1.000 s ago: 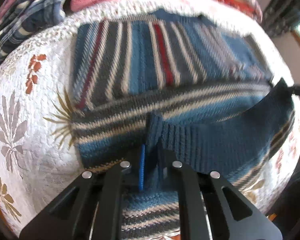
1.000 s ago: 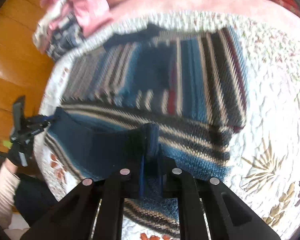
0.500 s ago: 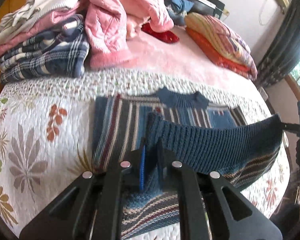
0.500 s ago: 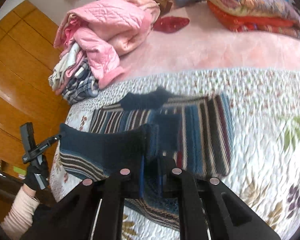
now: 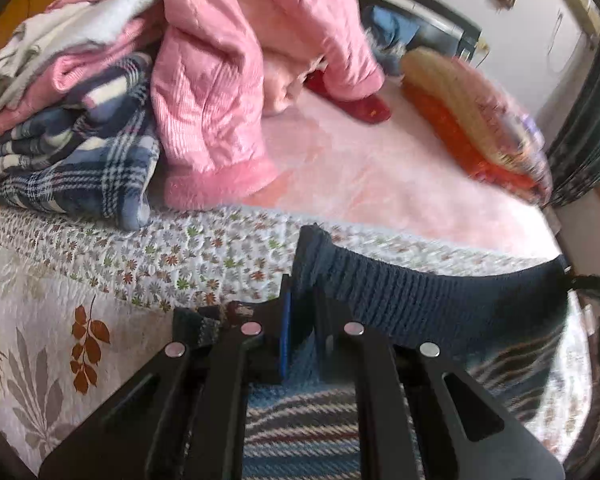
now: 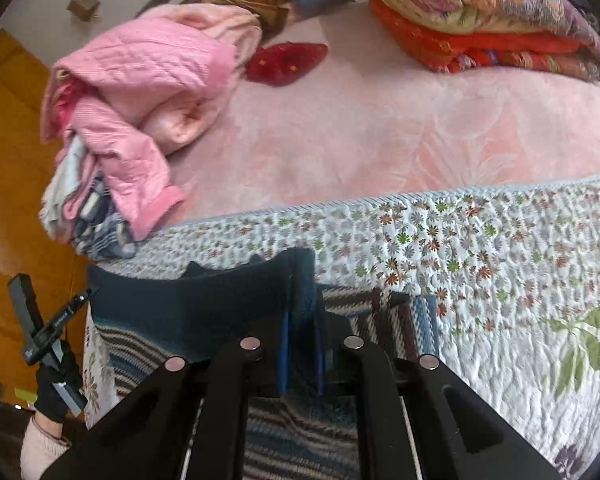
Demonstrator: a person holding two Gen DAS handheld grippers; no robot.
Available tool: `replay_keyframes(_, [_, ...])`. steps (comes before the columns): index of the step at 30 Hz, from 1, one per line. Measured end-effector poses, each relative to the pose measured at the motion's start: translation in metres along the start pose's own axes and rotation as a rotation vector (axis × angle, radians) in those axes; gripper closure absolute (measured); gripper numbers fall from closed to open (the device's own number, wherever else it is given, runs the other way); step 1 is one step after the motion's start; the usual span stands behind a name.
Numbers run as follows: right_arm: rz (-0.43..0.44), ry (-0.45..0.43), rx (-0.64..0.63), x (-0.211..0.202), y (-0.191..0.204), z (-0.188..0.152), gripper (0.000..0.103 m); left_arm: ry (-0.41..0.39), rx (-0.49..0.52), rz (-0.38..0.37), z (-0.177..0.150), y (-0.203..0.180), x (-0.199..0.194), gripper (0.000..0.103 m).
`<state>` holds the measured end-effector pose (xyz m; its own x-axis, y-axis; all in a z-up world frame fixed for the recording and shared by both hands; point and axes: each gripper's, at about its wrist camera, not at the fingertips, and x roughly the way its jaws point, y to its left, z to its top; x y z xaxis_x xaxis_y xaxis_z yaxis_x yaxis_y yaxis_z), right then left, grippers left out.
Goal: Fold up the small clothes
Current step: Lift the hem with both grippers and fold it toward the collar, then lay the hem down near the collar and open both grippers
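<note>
A: What is the left gripper doing?

B: It is pinched tight on the dark ribbed edge of the striped sweater. The right gripper is pinched on the same edge, at the other corner.

A: So where is the sweater?

B: It is on the flowery quilt on the bed. The held edge is up in the air, pulled in a line between the two grippers. The rest of it hangs down and lies on the quilt under them.

A: Which step is this?

B: I think it is the fold in half. The bottom edge looks lifted so it can go over to the neck end.

A: What comes next?

B: I think both grippers should carry the edge forward together, at the same height. Then lay it down flat on the far part of the sweater, and only then let go. If one side goes faster, the fold may end up crooked.

A: Can you see where the edge must land?

B: Not well. The lifted part and the black gripper frames hide most of the sweater. I can just see a tiny bit of the collar poking up in the right view. The left view is blurry too.

A: What else is there?

B: A pile of clothes with a pink jacket on top, farther back on the bed. It is well apart from the sweater. In the right view I see the person's gloved hand on the left gripper's handle.
</note>
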<state>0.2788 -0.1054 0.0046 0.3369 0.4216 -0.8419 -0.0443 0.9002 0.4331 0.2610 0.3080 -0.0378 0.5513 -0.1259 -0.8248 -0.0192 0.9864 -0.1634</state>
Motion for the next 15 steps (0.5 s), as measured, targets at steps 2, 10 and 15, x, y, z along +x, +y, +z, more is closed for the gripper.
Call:
replay_keyframes(2, [-0.015, 0.014, 0.007, 0.017, -0.005, 0.001, 0.093, 0.028, -0.007, 0.020, -0.004, 0.004, 0.018, 0.095])
replay_keyframes(10, [-0.069, 0.049, 0.052, 0.060, -0.025, -0.007, 0.092, 0.118, -0.040, 0.081, -0.025, 0.015, 0.066, 0.090])
replay_keyframes(15, [-0.164, 0.077, 0.058, 0.073, -0.033, -0.015, 0.077, 0.139, -0.106, 0.084, -0.034, 0.031, 0.075, 0.078])
